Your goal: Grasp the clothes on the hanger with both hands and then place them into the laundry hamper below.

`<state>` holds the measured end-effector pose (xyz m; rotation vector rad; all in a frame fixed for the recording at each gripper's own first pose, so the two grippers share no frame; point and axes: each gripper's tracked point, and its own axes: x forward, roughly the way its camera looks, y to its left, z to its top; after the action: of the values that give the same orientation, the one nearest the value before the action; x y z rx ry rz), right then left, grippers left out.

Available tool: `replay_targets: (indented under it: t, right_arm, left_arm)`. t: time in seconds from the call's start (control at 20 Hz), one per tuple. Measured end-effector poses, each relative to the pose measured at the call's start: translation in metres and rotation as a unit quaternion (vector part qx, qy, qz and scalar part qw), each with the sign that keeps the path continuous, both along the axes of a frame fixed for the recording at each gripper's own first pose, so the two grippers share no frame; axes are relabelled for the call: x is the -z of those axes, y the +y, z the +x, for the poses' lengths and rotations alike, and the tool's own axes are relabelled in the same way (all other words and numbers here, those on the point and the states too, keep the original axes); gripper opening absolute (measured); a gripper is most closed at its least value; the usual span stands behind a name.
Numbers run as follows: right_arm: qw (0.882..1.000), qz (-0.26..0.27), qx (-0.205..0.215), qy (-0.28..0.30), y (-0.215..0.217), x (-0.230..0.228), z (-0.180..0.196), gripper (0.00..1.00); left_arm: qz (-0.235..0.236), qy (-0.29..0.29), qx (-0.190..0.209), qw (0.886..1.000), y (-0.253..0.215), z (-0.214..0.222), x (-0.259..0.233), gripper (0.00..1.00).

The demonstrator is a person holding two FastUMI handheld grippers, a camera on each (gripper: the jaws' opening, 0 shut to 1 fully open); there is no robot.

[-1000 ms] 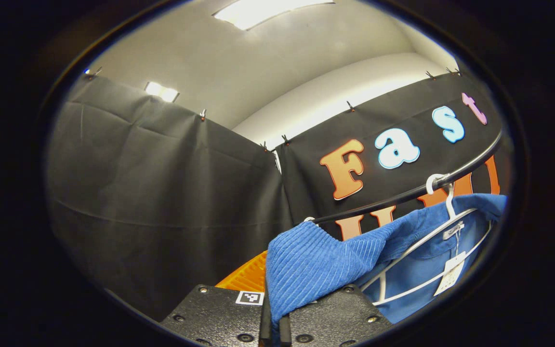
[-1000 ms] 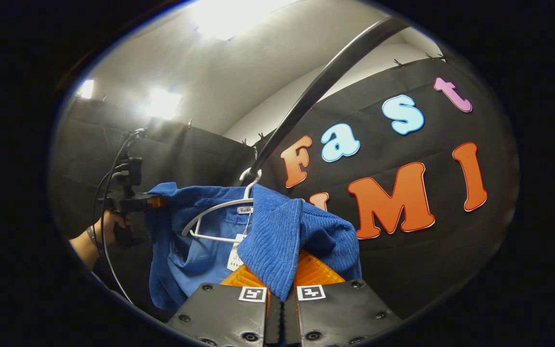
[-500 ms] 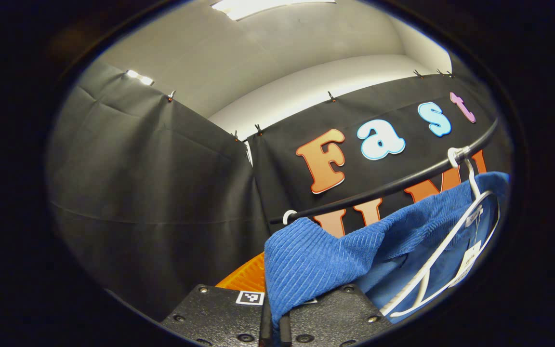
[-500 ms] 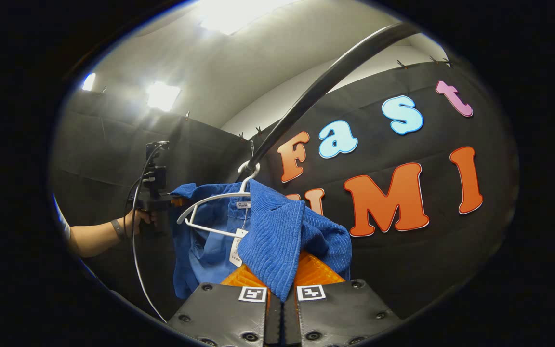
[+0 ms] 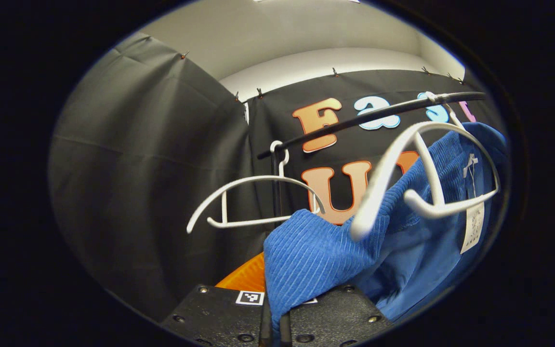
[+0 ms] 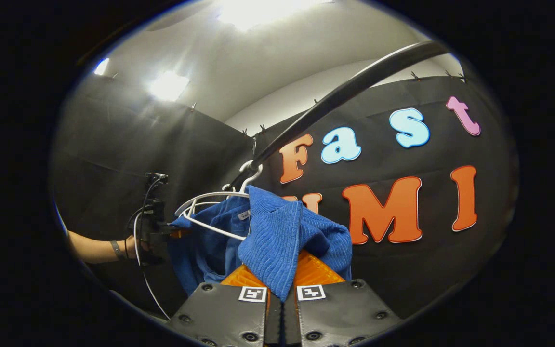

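A blue corduroy garment [image 5: 316, 255] hangs between my two grippers. My left gripper [image 5: 272, 320] is shut on one ribbed shoulder of it, at the bottom of the left gripper view. The white hanger [image 5: 422, 164] sticks out bare above the cloth, tilted, its hook on the black rail [image 5: 369, 115]. In the right gripper view my right gripper [image 6: 282, 313] is shut on the other blue garment [image 6: 272, 236] shoulder. The hanger [image 6: 205, 212] shows to the left there, and farther left the left gripper [image 6: 154, 226] held by a hand.
A second, bare white hanger [image 5: 253, 197] hangs on the rail's left end by a vertical black post [image 5: 276, 188]. A white tag [image 5: 472, 226] dangles from the garment's collar. Black cloth walls close in behind and to the left.
Both grippers have come down with the garment. The cloth has slid off the hanger's near arm, which now stands bare, and a second bare hanger has come into the left gripper view.
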<state>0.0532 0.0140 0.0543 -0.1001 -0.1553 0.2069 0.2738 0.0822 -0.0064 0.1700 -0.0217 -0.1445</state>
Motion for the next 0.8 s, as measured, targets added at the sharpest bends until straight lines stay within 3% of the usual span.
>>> replay_targets:
  t: [0.2,0.55,0.8]
  right_arm:
    - [0.992,-0.016,0.112,-0.048,-0.043,-0.025,0.010,0.10]
    - [0.982,0.024,0.180,-0.056,-0.095,-0.041,0.024,0.10]
    - [0.971,0.060,0.229,-0.025,-0.144,-0.020,0.030,0.10]
  left_arm:
    - [-0.013,0.031,-0.003,0.999,-0.012,-0.034,0.047,0.07]
    - [-0.036,0.043,0.015,0.998,-0.055,-0.051,0.063,0.07]
    - [-0.049,0.053,0.044,0.996,-0.090,-0.065,0.073,0.07]
